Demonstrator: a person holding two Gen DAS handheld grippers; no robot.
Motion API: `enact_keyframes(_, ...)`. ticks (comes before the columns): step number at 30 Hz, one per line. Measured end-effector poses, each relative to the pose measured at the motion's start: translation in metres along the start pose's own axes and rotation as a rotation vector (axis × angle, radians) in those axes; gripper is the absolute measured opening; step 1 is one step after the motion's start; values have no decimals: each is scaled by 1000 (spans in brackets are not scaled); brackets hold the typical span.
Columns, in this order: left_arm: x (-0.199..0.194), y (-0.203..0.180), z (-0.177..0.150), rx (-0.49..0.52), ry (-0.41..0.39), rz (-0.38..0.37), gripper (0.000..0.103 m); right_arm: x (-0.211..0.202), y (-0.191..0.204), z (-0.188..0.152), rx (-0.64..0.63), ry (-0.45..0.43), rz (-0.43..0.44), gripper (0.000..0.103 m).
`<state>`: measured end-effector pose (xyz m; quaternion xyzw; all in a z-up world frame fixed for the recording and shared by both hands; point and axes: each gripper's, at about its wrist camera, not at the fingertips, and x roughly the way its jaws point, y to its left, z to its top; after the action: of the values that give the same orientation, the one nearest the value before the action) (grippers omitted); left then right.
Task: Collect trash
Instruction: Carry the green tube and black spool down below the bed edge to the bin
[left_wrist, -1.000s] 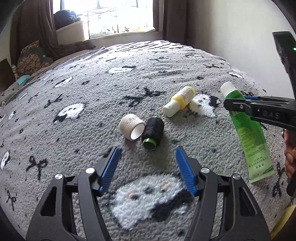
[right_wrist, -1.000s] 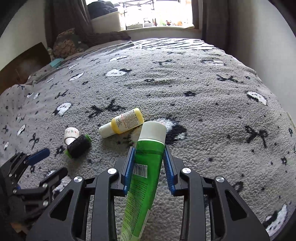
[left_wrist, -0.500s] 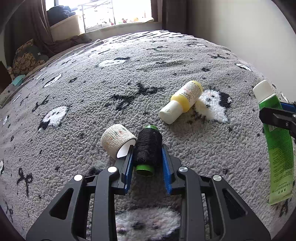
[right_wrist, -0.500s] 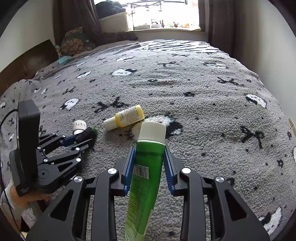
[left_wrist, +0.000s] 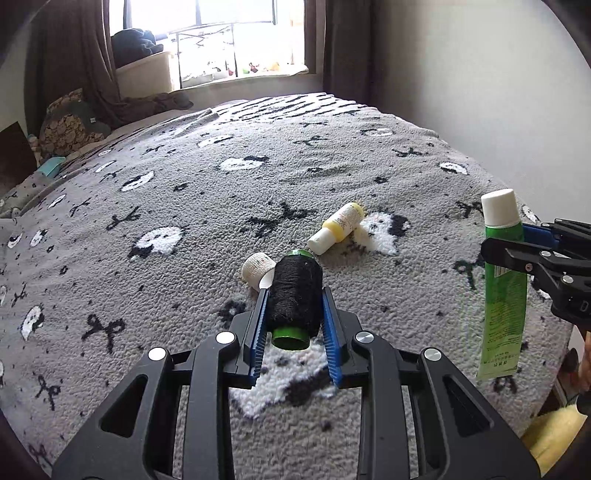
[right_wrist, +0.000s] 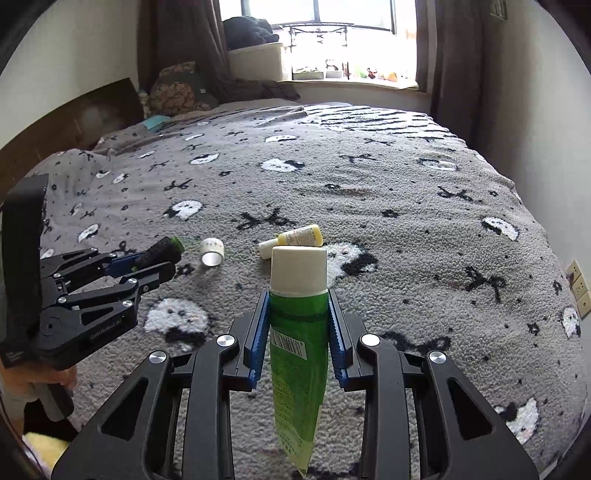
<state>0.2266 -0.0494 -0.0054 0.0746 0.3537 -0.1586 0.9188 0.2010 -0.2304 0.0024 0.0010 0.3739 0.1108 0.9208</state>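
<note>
Lifted off the bed (left_wrist: 369, 162) since a second ago, the thread spool (left_wrist: 294, 295) is sitting clamped in the left gripper (left_wrist: 293, 315), whose jaws just closed, near the tape roll (left_wrist: 257, 266). Seen from the right wrist, the right gripper (right_wrist: 298, 325) is holding the green tube (right_wrist: 298, 354) upright in narrow jaws, the yellow bottle (right_wrist: 301, 237) lying beyond.

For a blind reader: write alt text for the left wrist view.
The left gripper clamps a black thread spool above a grey patterned blanket. A tape roll and yellow bottle lie beyond; the right gripper holds a green tube.

Window (left_wrist: 236, 44) glare blown out; fisheye edges dark.
</note>
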Motion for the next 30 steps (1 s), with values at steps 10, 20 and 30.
enact_keyframes(10, -94, -32, -40, 34, -35, -6, 25, -86, 11, -34, -42, -87, 65, 30)
enact_keyframes(20, -153, -67, -110, 56, -30, -74, 25, -141, 29, -100, -76, -132, 196, 30)
enact_keyframes(30, -163, -82, -185, 53, 65, -126, 25, -135, 61, -170, -123, -99, 256, 30)
